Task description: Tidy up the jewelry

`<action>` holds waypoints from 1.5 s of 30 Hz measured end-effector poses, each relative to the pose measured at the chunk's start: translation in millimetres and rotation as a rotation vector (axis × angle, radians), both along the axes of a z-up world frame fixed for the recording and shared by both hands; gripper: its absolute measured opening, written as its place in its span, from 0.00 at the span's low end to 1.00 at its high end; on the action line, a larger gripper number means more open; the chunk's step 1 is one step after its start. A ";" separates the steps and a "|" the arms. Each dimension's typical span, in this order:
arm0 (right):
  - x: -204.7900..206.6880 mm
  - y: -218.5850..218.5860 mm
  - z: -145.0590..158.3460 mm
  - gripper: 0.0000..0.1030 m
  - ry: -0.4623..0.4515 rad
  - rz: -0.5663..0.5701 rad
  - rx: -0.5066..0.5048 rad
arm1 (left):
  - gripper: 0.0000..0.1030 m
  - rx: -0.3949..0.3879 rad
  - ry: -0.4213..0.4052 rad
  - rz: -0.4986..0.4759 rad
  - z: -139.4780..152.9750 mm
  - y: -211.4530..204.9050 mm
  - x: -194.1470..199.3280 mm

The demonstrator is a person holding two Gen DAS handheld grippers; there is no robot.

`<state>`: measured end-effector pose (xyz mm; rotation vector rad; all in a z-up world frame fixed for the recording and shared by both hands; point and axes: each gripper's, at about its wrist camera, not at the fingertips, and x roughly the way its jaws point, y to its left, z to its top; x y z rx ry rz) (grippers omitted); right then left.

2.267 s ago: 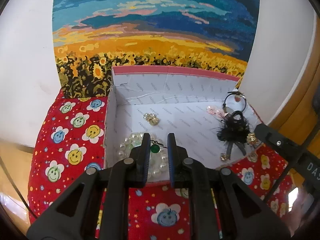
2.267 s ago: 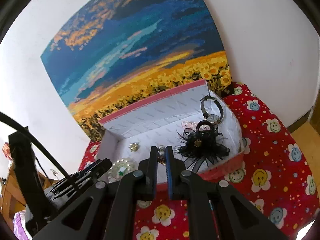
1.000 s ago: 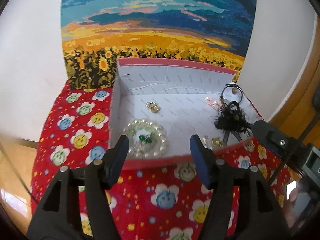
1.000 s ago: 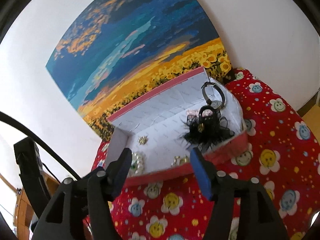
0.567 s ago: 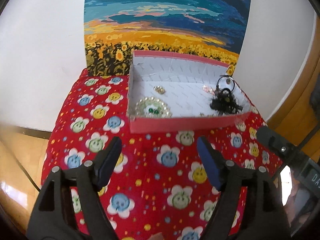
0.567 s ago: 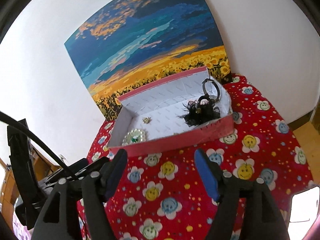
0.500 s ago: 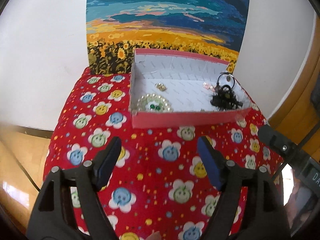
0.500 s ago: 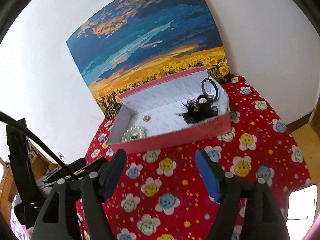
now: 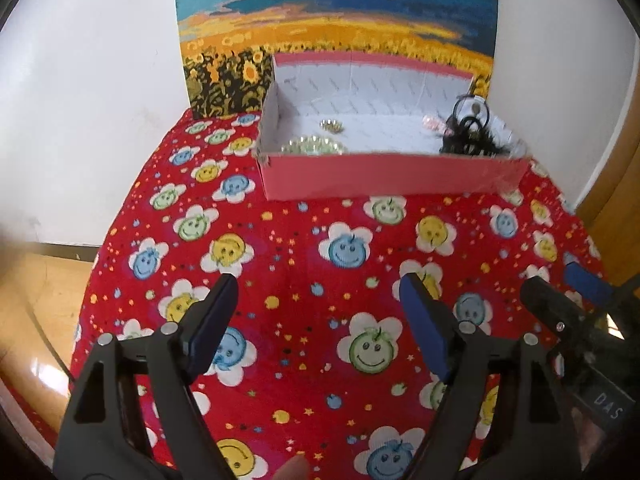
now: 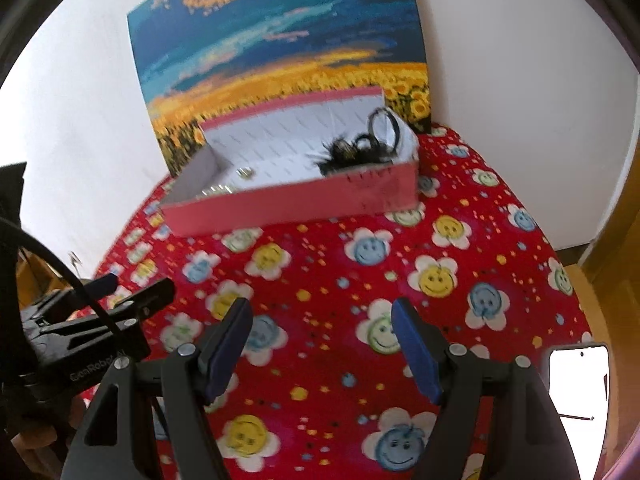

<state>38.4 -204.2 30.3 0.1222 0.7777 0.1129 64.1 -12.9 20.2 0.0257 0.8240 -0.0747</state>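
We are looking across the red smiley-flower tablecloth [image 9: 304, 240] to the pink box [image 9: 392, 178] set at its far edge, against the sunflower painting [image 9: 336, 12] on the wall. The jewelry we can find lies inside that box: a black feathery piece [image 9: 468, 142] with dark rings at the right end, a pearl bracelet [image 9: 314, 146] near the left front corner, and a small gold piece [image 9: 332, 125] behind it. No loose jewelry shows on the cloth, so we judge the sorting done or nearly so, though we cannot see the whole table. Our left gripper [image 9: 316, 308] and right gripper [image 10: 322, 330] both hover well short of the box, jaws spread wide with only cloth showing between them, holding nothing; the left's have just been opening.
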 end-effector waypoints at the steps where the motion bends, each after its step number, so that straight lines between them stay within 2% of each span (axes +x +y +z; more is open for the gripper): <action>1: 1.2 -1.3 -4.3 0.72 0.007 -0.004 -0.008 | 0.74 0.001 0.000 0.003 -1.6 -0.4 -0.3; 12: 10.6 -2.1 -22.8 0.72 0.076 0.005 0.008 | 0.74 0.017 -0.003 0.045 -12.7 -2.2 3.4; 25: 10.3 0.1 -23.1 0.73 0.077 0.009 -0.001 | 0.74 -0.004 0.014 0.047 -17.3 0.2 6.5; 45: 10.6 -2.5 -23.8 0.73 0.075 0.008 0.011 | 0.74 0.026 -0.017 0.056 -11.9 -0.4 -0.7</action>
